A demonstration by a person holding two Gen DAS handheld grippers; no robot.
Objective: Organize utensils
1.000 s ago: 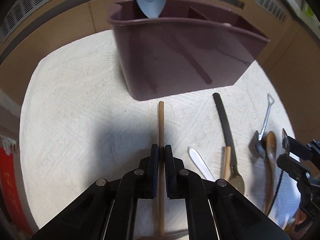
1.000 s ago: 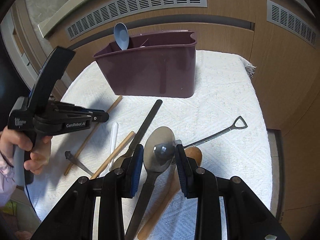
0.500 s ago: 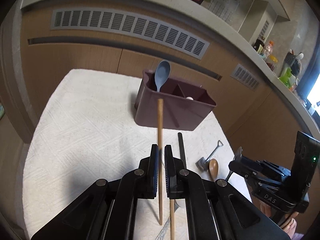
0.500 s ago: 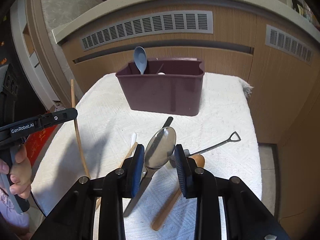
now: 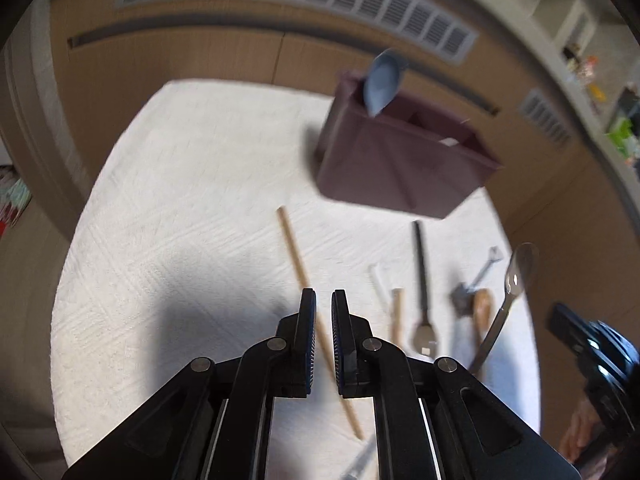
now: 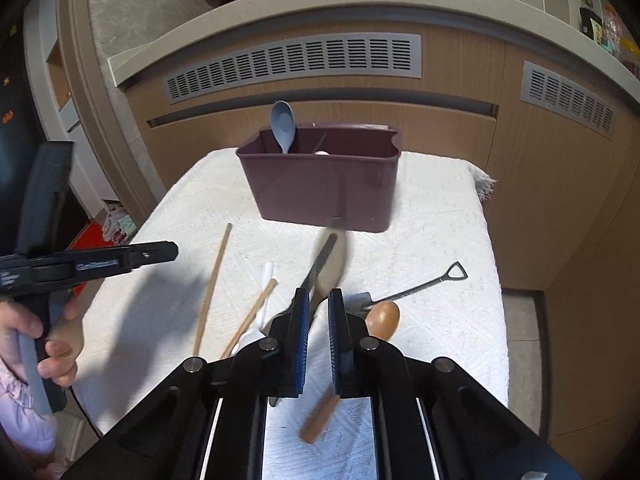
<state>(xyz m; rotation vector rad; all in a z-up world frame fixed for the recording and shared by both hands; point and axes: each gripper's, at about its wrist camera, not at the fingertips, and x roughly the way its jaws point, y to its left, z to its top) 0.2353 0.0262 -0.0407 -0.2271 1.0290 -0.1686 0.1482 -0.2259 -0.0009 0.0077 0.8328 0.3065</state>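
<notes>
A maroon utensil caddy (image 6: 320,188) stands at the back of the white cloth, with a blue spoon (image 6: 282,124) upright in it; it also shows in the left wrist view (image 5: 396,164). A wooden chopstick (image 6: 210,284) lies flat on the cloth, under my left gripper (image 5: 323,300), whose jaws stand slightly apart and hold nothing. My right gripper (image 6: 319,298) is shut on a metal spoon (image 5: 516,276), held off the table with its blurred bowl (image 6: 334,256) pointing toward the caddy.
On the cloth lie a black-handled knife (image 5: 420,272), a wooden spoon (image 6: 382,316), a small metal shovel-shaped spoon (image 6: 424,284), a second chopstick (image 6: 252,312) and a white utensil (image 6: 266,276). Wooden cabinets with vents (image 6: 292,64) stand behind.
The left gripper let go of the chopstick, which now lies flat on the cloth. The right gripper has lifted the metal spoon higher and tilted it toward the caddy.
</notes>
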